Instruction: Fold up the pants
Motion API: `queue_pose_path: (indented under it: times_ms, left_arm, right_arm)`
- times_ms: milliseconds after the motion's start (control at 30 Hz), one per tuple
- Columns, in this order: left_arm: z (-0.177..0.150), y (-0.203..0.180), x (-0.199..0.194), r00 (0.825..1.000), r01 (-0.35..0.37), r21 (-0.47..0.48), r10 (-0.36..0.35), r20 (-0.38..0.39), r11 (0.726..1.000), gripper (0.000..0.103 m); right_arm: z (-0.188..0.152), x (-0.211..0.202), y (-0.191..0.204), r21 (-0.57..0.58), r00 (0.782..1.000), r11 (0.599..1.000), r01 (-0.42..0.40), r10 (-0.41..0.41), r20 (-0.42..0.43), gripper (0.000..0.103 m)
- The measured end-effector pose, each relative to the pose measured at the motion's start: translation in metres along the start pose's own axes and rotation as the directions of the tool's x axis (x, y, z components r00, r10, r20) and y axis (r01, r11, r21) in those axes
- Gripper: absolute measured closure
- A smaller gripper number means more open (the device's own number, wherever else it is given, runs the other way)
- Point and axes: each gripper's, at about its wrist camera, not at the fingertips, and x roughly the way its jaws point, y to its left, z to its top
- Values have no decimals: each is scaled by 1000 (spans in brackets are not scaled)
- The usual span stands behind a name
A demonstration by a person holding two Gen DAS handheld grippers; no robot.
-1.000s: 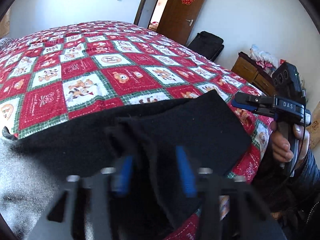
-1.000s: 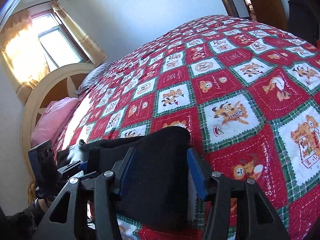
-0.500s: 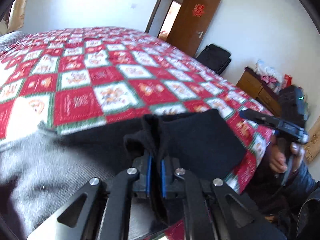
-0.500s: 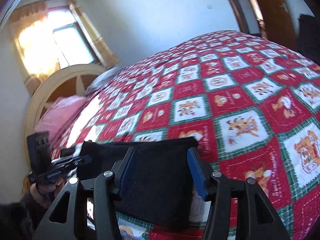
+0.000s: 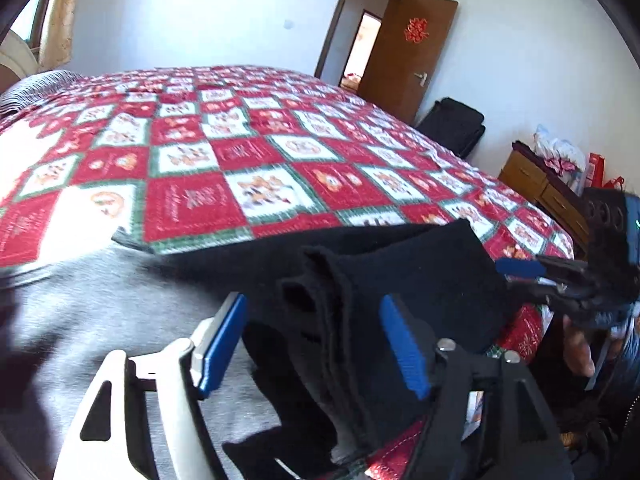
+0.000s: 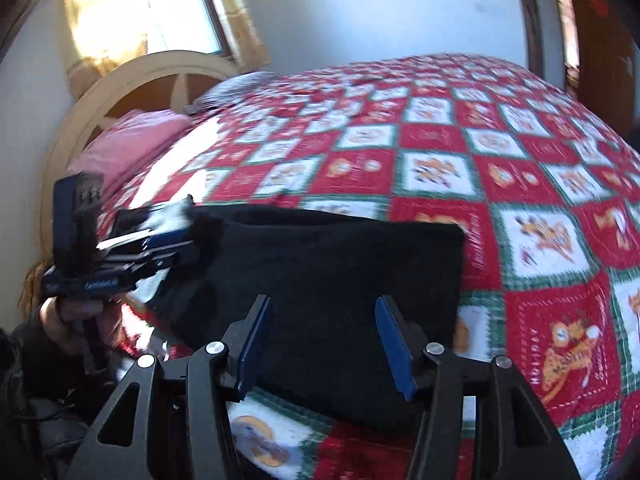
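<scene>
Black pants (image 6: 340, 248) lie folded into a thick rectangle near the front edge of the bed. In the left wrist view their layered fold (image 5: 344, 280) stands up between the blue pads of my left gripper (image 5: 312, 308). Those jaws are opening and the pads are clear of the cloth. Grey fabric (image 5: 100, 300) runs on to the left of the black part. My right gripper (image 6: 324, 308) hovers open over the near side of the pants, touching nothing. Each gripper shows in the other's view: the left (image 6: 176, 240) at the pants' left end, the right (image 5: 520, 276) at the right corner.
A red, white and green patchwork quilt (image 6: 500, 168) covers the bed. A cream headboard (image 6: 132, 80) and a pink pillow (image 6: 132, 140) are at its far end. A brown door (image 5: 404, 52), a black case (image 5: 452, 124) and a wooden dresser (image 5: 536, 184) stand along the wall.
My left gripper, shut on the pants' fold half a second ago, has opened wide and let it go. The right gripper has rolled and shifted sideways, still open.
</scene>
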Motion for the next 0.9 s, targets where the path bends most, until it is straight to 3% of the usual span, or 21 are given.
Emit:
queue_pose_path:
  times_ms: [100, 233, 333, 367, 400, 533, 733, 833, 900]
  left_arm:
    - [-1, 14, -8, 1000, -27, -23, 27, 11, 999, 30]
    - [-1, 29, -17, 998, -63, -44, 64, 16, 997, 30]
    - [-3, 39, -26, 996, -87, -53, 89, 31, 995, 26]
    - [-4, 42, -29, 995, -94, -59, 96, 37, 994, 23]
    - [-5, 44, -32, 994, -98, -65, 101, 44, 993, 22]
    - [-9, 57, -48, 991, -111, -76, 116, 62, 991, 22]
    - [-14, 75, -72, 984, -151, -89, 158, 79, 985, 17]
    - [-16, 83, -80, 980, -170, -104, 180, 87, 980, 17]
    - [-18, 89, -83, 976, -191, -103, 200, 87, 976, 17]
  right_arm:
    - [-4, 14, 37, -104, 995, 991, -89, 84, -54, 48]
    - [-5, 43, 80, -202, 985, 968, -150, 130, -110, 48]
    - [-3, 77, 98, -186, 963, 957, -225, 189, -192, 48]
    - [-3, 90, 101, -175, 967, 966, -189, 152, -205, 48]
    - [-1, 102, 100, -158, 973, 975, -157, 125, -195, 48]
    - [4, 100, 104, -168, 973, 971, -167, 135, -189, 47]
    - [21, 75, 100, -144, 966, 959, -246, 231, -113, 47]
    - [39, 84, 100, -115, 975, 969, -218, 213, -58, 47]
    - [48, 107, 95, -77, 976, 975, -207, 200, -90, 47]
